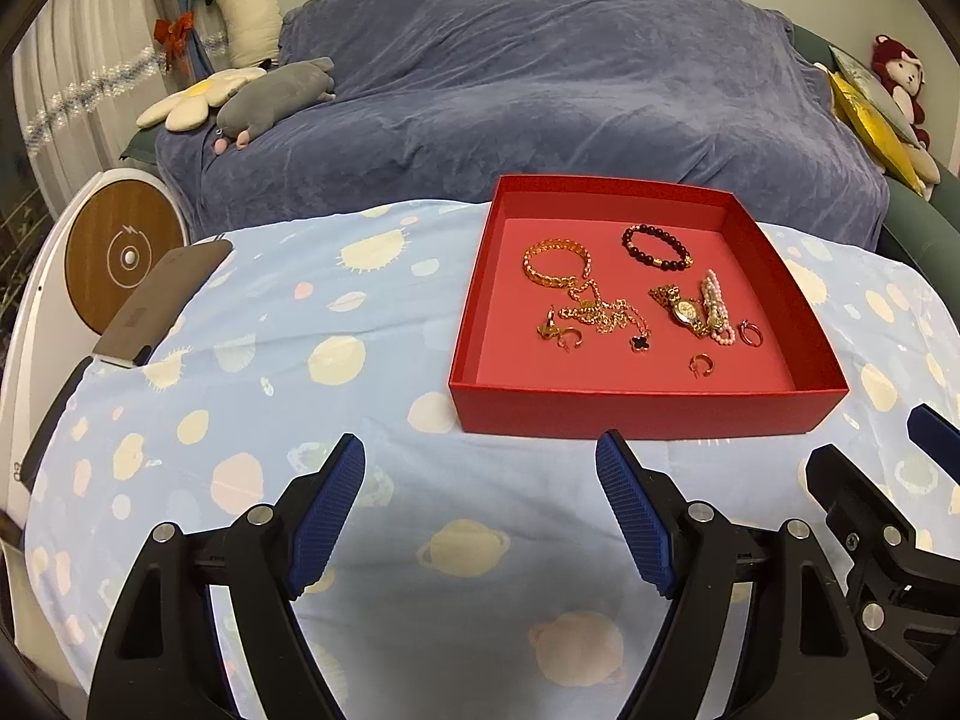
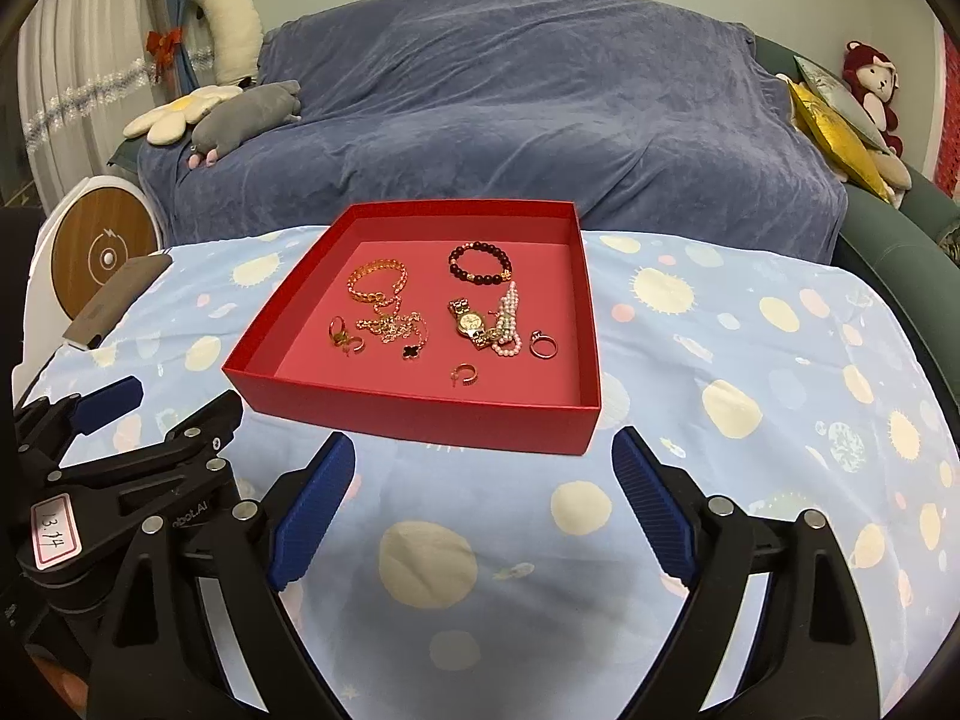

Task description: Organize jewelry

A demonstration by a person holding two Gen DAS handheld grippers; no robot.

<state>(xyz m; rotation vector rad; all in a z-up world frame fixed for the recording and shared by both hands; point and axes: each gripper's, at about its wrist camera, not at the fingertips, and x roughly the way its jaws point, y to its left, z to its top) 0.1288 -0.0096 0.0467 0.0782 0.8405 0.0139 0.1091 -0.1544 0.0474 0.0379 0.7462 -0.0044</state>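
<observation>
A red box (image 2: pixel 420 420) of jewelry sits on a table under a blue planet-print cloth (image 2: pixel 720 480), toward the table's far edge, with a sofa draped in a blue-grey throw (image 2: pixel 510 120) beyond. Both tongs hover over the table's near edge, clear of the box: the left gripper (image 1: pixel 480 474) and right gripper (image 2: pixel 483 468) each stand with jaws wide apart and nothing between them, only cloth showing in the gap.

Inside the box, a gold bracelet (image 2: pixel 378 282) lies near the far left corner and a dark bead bracelet (image 2: pixel 480 264) near the far right corner. A gold chain (image 2: pixel 396 327) with a black clover charm trails from the gold bracelet toward the middle of the floor. Left of it, near the left wall, lie two small gold pieces (image 2: pixel 345 336), touching. A gold watch (image 2: pixel 471 324) rests right of centre, against a pink pearl strand (image 2: pixel 507 324). A ring (image 2: pixel 543 347) sits by the right wall, and a small hoop (image 2: pixel 463 373) lies alone nearest the front wall.

Soft toys (image 2: pixel 240 114) rest on the sofa's left arm.
</observation>
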